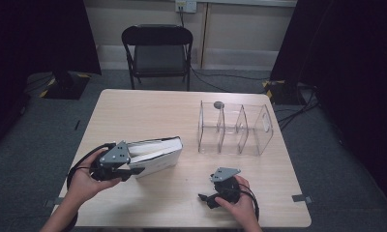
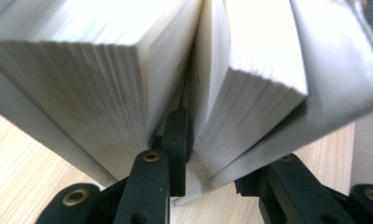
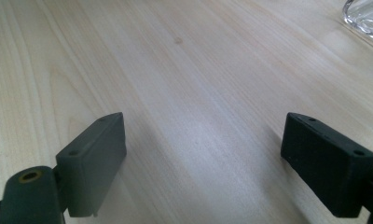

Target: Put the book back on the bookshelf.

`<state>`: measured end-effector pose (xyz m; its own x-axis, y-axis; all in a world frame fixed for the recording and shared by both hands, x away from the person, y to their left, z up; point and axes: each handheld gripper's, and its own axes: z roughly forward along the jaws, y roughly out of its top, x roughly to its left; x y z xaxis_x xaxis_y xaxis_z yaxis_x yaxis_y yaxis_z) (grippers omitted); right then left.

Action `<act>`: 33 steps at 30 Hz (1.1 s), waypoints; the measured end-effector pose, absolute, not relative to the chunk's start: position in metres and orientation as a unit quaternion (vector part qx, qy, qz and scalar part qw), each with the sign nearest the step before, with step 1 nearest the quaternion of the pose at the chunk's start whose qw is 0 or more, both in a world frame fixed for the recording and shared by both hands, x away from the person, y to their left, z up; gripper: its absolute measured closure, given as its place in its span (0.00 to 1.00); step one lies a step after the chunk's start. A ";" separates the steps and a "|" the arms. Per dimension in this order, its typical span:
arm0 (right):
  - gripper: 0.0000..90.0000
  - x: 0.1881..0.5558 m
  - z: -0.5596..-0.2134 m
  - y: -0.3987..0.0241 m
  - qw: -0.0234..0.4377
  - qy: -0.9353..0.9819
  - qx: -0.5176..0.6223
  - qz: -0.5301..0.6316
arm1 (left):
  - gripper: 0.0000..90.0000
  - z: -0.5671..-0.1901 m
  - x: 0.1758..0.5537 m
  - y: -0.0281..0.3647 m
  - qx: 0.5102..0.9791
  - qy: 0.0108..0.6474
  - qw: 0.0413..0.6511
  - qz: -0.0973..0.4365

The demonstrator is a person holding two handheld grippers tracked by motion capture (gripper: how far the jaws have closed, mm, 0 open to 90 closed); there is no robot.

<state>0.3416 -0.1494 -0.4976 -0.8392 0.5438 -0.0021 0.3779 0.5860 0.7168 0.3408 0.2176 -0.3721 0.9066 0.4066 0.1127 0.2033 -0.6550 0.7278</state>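
While the book [image 1: 155, 155] lies on the table's [image 1: 148, 111] near left, left gripper [image 2: 212, 154] clamped on a chunk of its pages plus cover, right gripper [image 3: 203, 163] jaws wide apart over bare wood, clear organizer [image 1: 235, 128] far right.

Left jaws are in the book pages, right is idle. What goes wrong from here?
1. The left gripper clamps only part of the book: one jaw sits between the pages, the other outside the cover. Lifting may fan the book open, or tear or crease pages.
2. The rest of the block hangs free and could sag or slip.
3. The right gripper stands open over bare table, giving no support.
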 end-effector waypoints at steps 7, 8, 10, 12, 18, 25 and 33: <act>0.14 0.342 -0.500 -0.150 0.114 0.879 0.261 0.382 | 0.80 -0.370 0.338 0.218 0.902 0.163 0.378 0.128; 0.14 0.342 -0.500 -0.150 0.114 0.879 0.261 0.382 | 0.80 -0.369 0.337 0.219 0.905 0.160 0.374 0.128; 0.14 0.342 -0.500 -0.150 0.114 0.879 0.261 0.382 | 0.81 -0.367 0.336 0.220 0.904 0.161 0.377 0.124; 0.14 0.342 -0.500 -0.150 0.115 0.879 0.261 0.382 | 0.83 -0.366 0.335 0.222 0.905 0.161 0.375 0.122; 0.14 0.342 -0.500 -0.150 0.115 0.879 0.262 0.382 | 0.84 -0.363 0.335 0.223 0.907 0.167 0.368 0.117; 0.14 0.342 -0.500 -0.150 0.115 0.879 0.263 0.382 | 0.84 -0.362 0.338 0.224 0.907 0.183 0.363 0.110; 0.14 0.342 -0.500 -0.150 0.116 0.879 0.262 0.382 | 0.84 -0.361 0.340 0.224 0.906 0.201 0.357 0.104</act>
<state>0.3420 -0.1499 -0.4996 -0.8355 0.5494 -0.0025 0.3729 0.5704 0.7319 0.3397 0.2236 -0.3606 0.8976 0.4386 0.0439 0.2907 -0.6639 0.6890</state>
